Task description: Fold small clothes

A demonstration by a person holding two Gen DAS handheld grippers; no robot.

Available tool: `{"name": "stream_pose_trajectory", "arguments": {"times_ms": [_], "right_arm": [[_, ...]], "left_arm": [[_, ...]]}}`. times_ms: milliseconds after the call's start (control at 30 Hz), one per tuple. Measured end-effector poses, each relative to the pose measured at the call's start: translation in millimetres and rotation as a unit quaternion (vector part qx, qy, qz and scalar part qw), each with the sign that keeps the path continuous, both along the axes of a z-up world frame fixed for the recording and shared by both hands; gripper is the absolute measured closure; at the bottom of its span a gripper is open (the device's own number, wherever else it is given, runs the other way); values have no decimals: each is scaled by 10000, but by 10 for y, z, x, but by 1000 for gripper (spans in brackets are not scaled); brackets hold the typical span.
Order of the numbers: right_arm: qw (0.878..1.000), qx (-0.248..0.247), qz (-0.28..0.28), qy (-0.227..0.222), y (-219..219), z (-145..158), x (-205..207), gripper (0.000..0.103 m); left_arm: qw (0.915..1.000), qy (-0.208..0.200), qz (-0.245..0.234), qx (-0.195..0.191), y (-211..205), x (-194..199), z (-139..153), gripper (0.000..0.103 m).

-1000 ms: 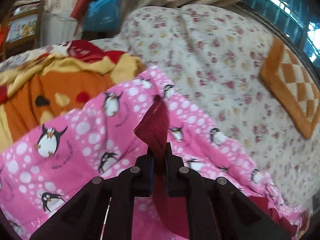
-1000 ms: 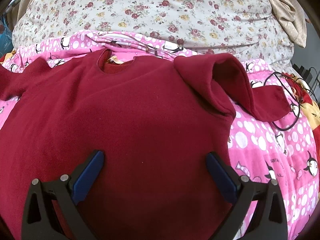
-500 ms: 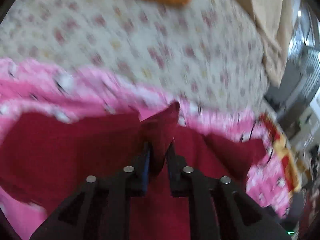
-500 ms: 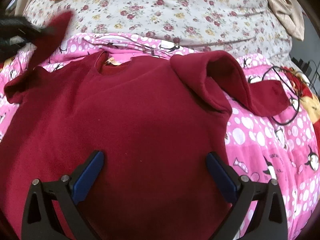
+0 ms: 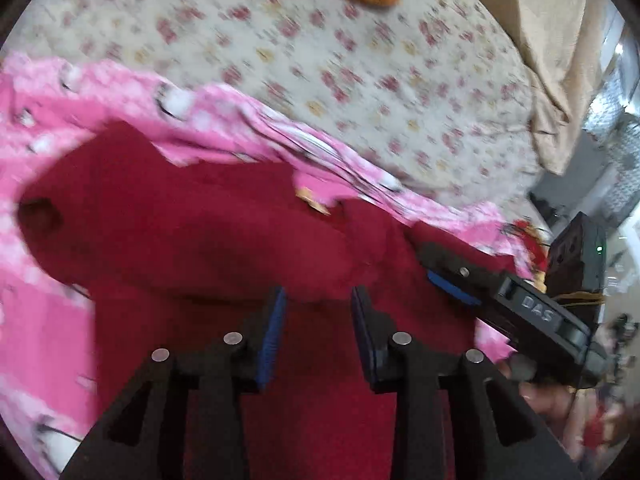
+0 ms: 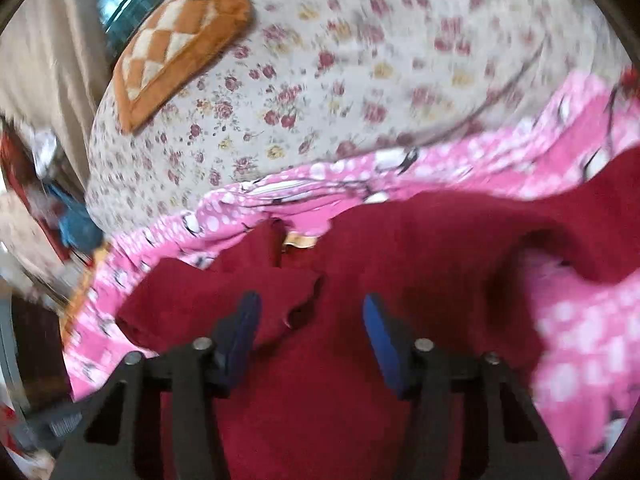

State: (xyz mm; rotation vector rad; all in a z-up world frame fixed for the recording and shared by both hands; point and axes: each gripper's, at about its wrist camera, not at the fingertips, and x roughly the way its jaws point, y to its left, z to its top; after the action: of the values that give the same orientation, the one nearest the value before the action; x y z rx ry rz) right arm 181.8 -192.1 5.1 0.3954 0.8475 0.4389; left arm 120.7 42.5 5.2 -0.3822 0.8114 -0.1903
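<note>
Underneath, pink penguin blanket (image 5: 36, 320) on floral bedspread (image 5: 320, 60); left jaws opening, right closing, seemingly both empty.

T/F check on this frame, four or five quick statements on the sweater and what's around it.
1. The dark red fleece sweater lies on a pink penguin-print blanket. True.
2. The sweater is blue. False: dark red.
3. An orange checkered cushion lies on the floral bedspread. True.
4. The left gripper clamps a sleeve. False: nothing is pinched, its jaws are opening.
5. The right gripper is missing from the left wrist view. False: it shows at right.
</note>
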Motion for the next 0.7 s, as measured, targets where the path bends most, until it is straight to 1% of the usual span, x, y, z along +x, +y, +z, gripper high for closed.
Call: {"name": "stream_pose_trajectory", "arguments": {"times_ms": [67,133,167,233,300,333,367,400,433,467,500,533,567,633,700], "right_arm": [[9989,183,341,253,168,-152,104,45],[9969,59,539,566,336,-330,162,45],[9958,38,506,768,392,-442,210,45],[9957,264,371,807,416,-534,227,45],[9956,332,486,732,476,-528,268,43],[9954,254,609,687,531,-530,280,46],[9958,121,630,657,556,-523,289,66],[9957,-19,621,680,557,-522,319,84],[9958,-2,563,728,522,-539,330,96],[9963,34,426,739,452,-530,326,96],[9971,-82,216,721,375,-508,305,96],[9973,-143,68,716,302,-483,297,96],[9970,-151,-149,745,140,-461,290,97],[9952,-72,-491,849,-132,-444,286,97],[9920,46,-809,963,-427,-430,281,97]], "left_arm": [[9993,-16,353,104,99,40,12,89],[9980,-56,624,1,215,78,31,89],[9974,-62,721,-35,260,84,29,89],[9965,-49,827,-136,322,92,15,89],[9964,-45,831,-177,341,90,7,89],[9965,-68,817,-157,327,96,15,89],[9966,-100,809,-139,326,89,26,89],[9966,-143,805,-117,311,92,49,89],[9963,-256,819,-60,312,74,97,89],[9958,-336,853,-39,327,47,121,89],[9946,-471,925,-14,359,12,176,89],[9920,-658,1075,26,425,-37,247,89],[9901,-754,1182,49,469,-70,284,89],[9835,-963,1529,24,617,-145,359,89],[9796,-1007,1740,20,722,-171,380,88]]}}
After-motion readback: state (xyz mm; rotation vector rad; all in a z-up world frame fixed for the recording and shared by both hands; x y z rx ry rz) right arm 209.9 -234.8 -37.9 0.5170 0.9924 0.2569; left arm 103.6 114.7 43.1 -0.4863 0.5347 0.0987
